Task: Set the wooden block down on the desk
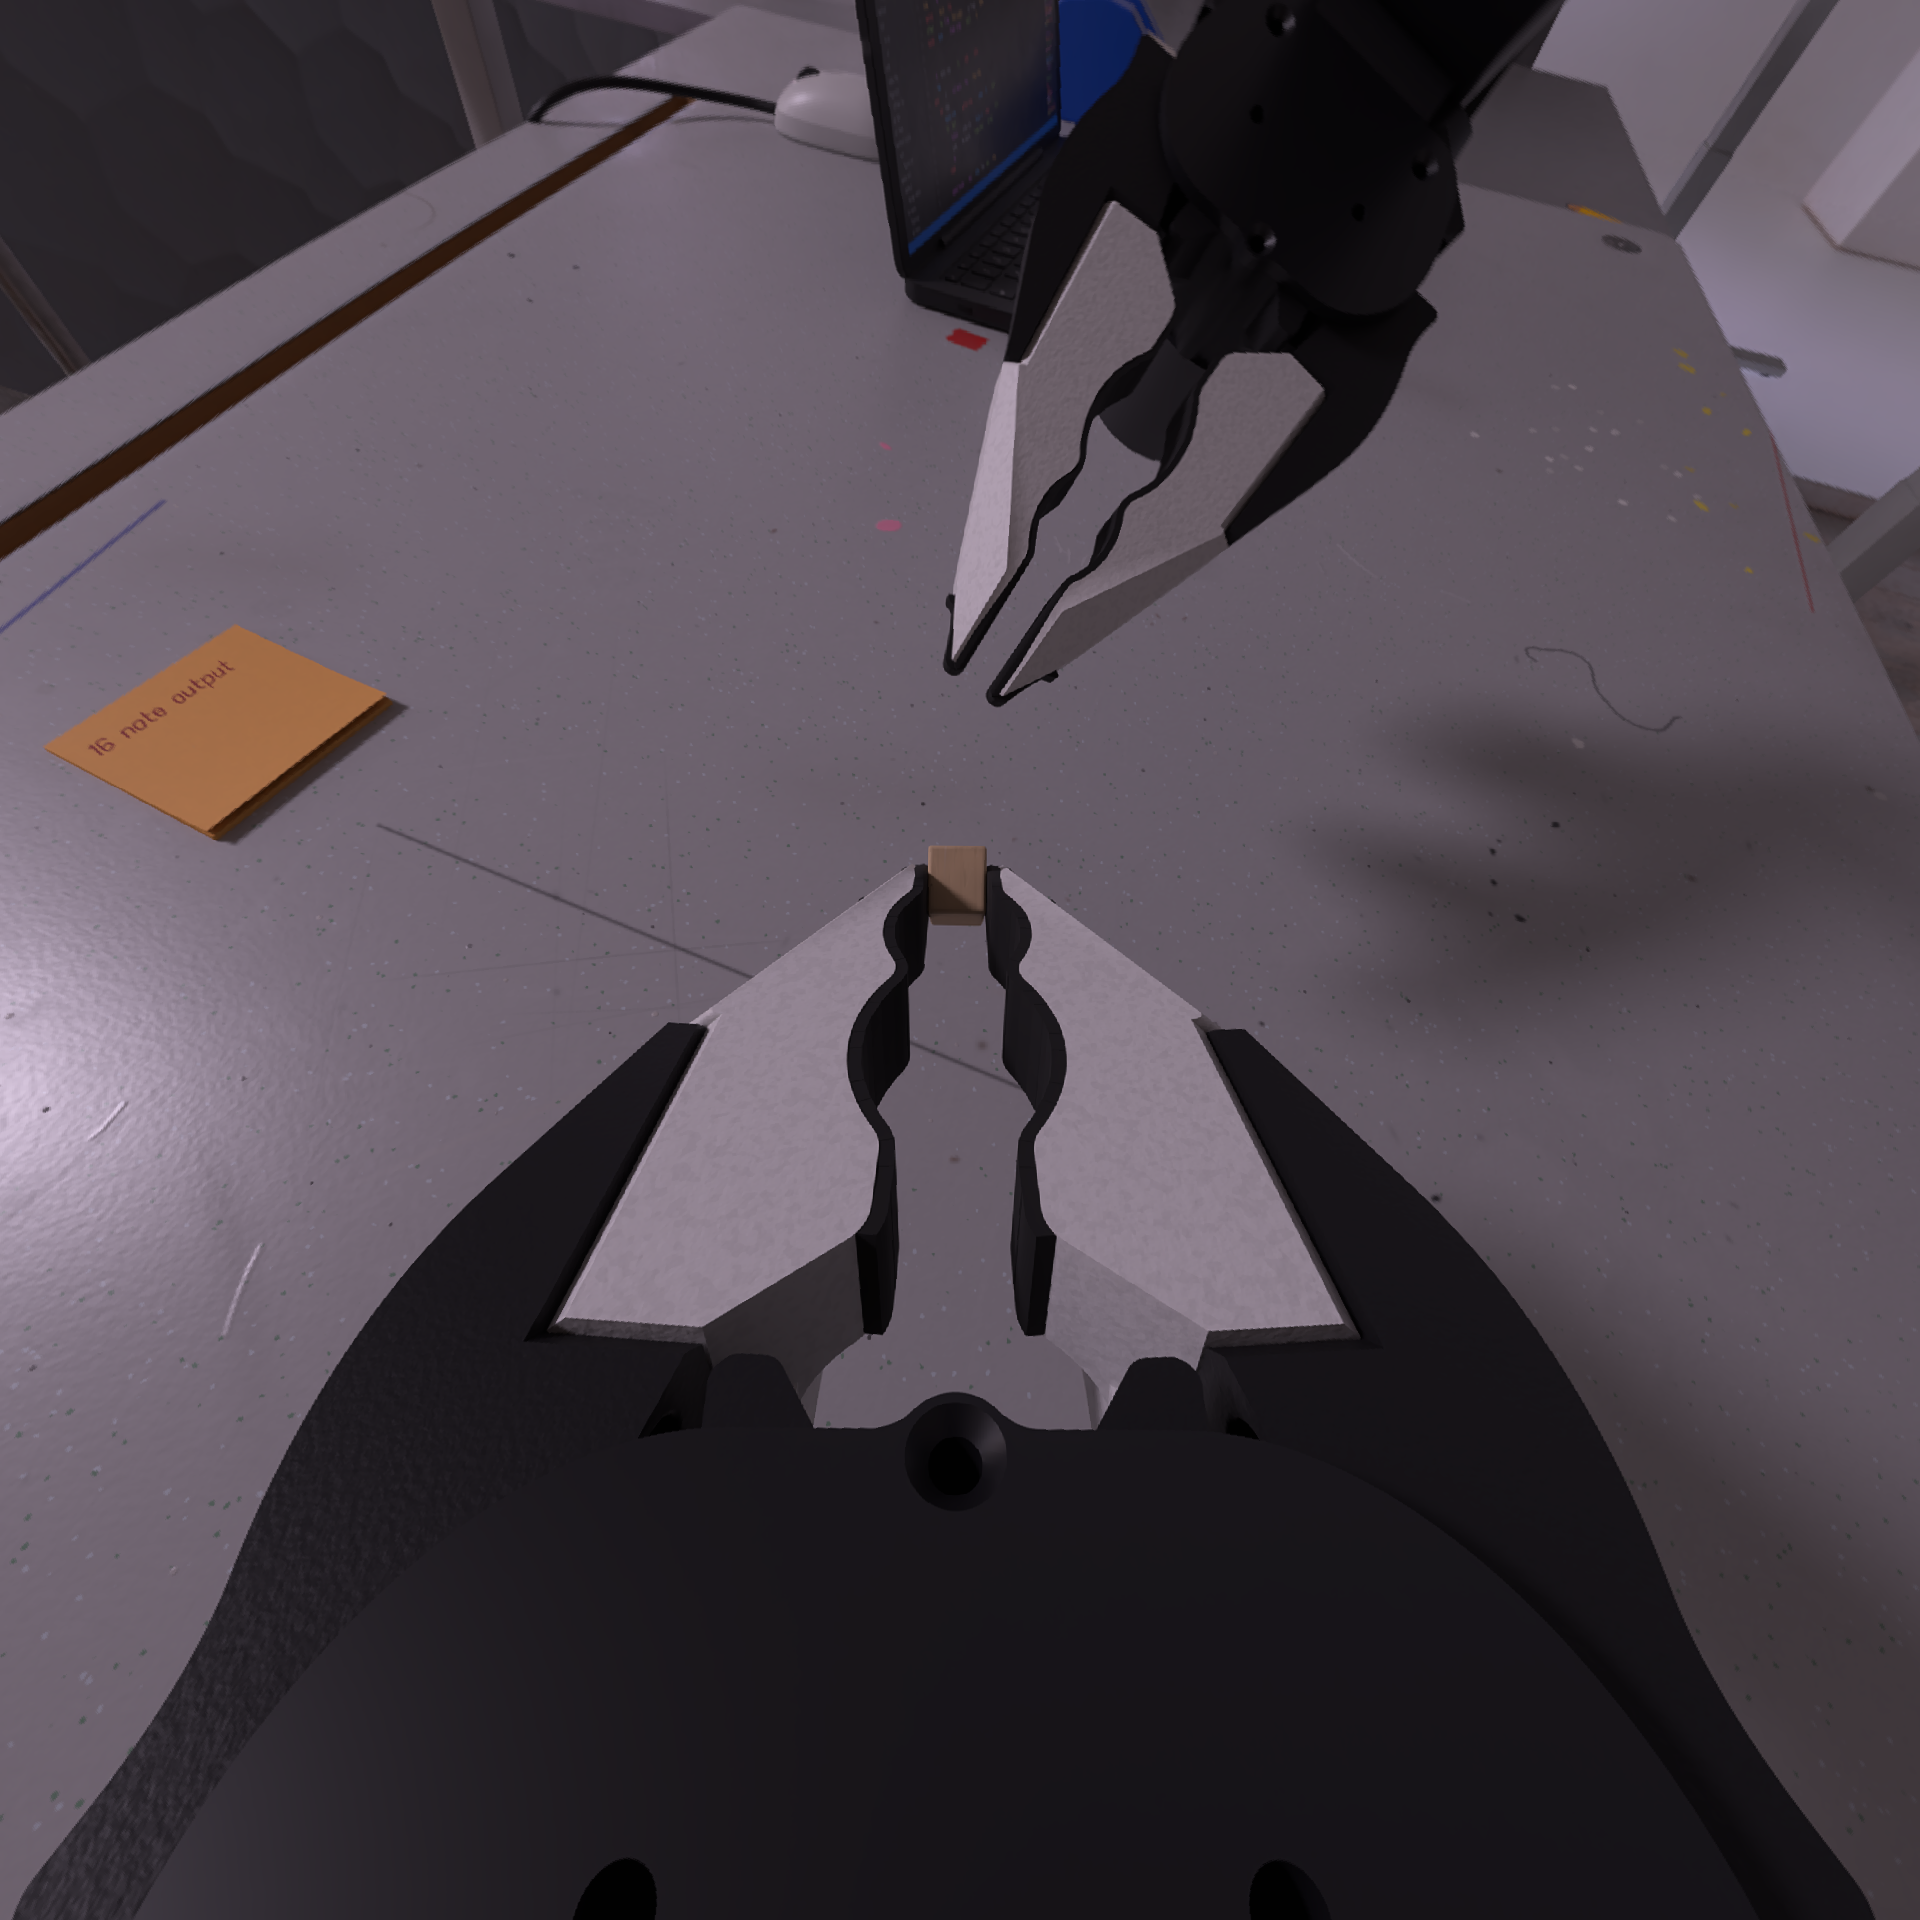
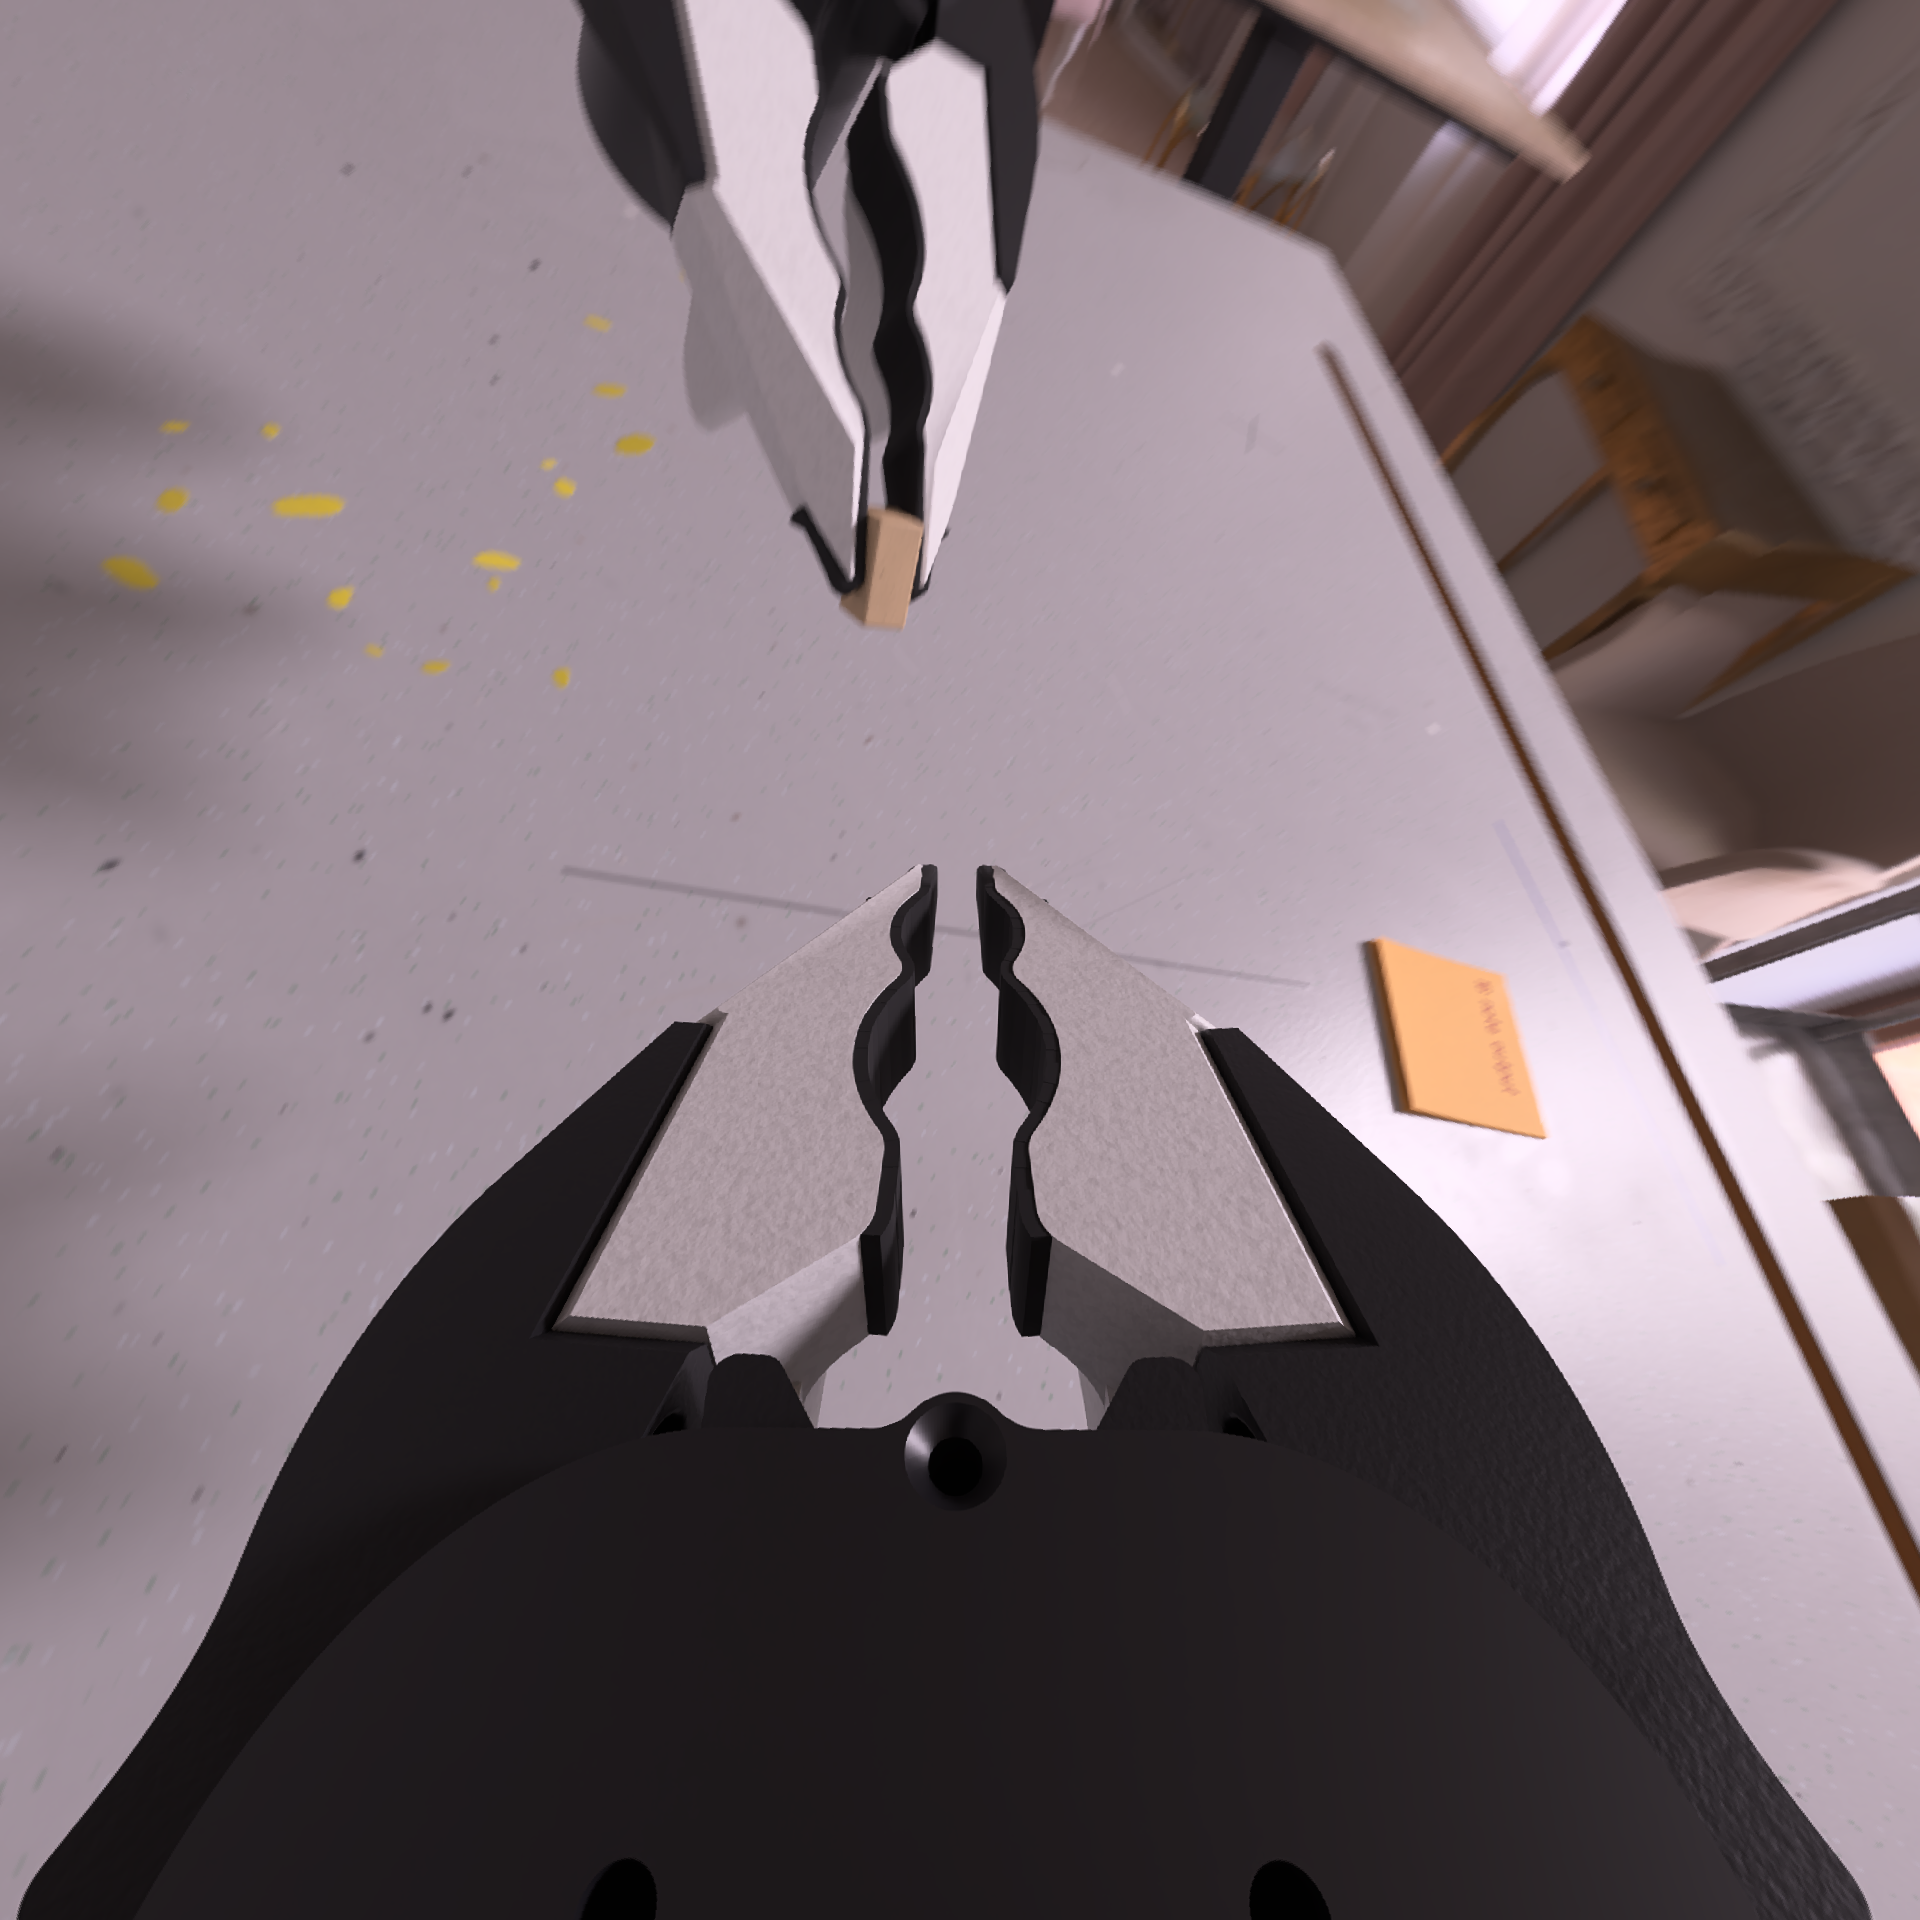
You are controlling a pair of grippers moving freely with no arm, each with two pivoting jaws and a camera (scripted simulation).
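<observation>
A flat orange paper pad [image 1: 218,729] lies near the left edge; an open black laptop [image 1: 966,156] stands near the far edge.

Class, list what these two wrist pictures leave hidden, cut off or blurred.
1. Left wrist view: the wooden block's side faces, covered by the left gripper's fingers.
2. Left wrist view: the laptop, cut off by the top edge and partly behind the right gripper.
3. Right wrist view: the chair, blurred.
</observation>
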